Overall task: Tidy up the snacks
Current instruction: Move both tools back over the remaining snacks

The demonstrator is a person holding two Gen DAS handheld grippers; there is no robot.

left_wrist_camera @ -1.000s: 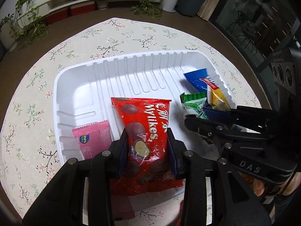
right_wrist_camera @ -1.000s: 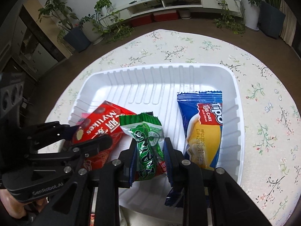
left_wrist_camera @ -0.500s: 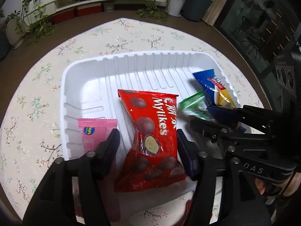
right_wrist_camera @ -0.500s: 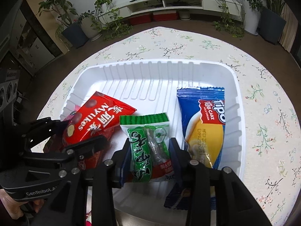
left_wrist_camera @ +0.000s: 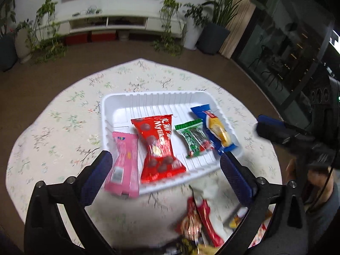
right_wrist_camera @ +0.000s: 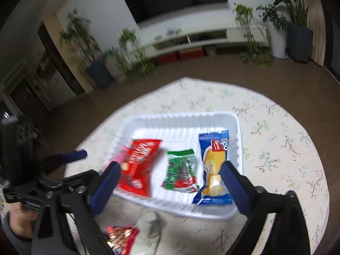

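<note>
A white ribbed tray sits on a round floral table. In it lie a pink packet, a red Mylikes bag, a green candy packet and a blue Tipo cake pack. My left gripper is open and empty, raised above the tray's near edge. My right gripper is open and empty, also lifted above the tray's near side. The right gripper shows at the right of the left wrist view.
Loose snack packets lie on the tablecloth near the table's front edge, with a crumpled pale wrapper among them. Potted plants and a low white cabinet stand across the room.
Both grippers opened, let go of the red bag and the green packet in the tray, then pulled up and back. The snacks now lie flat in the tray.
</note>
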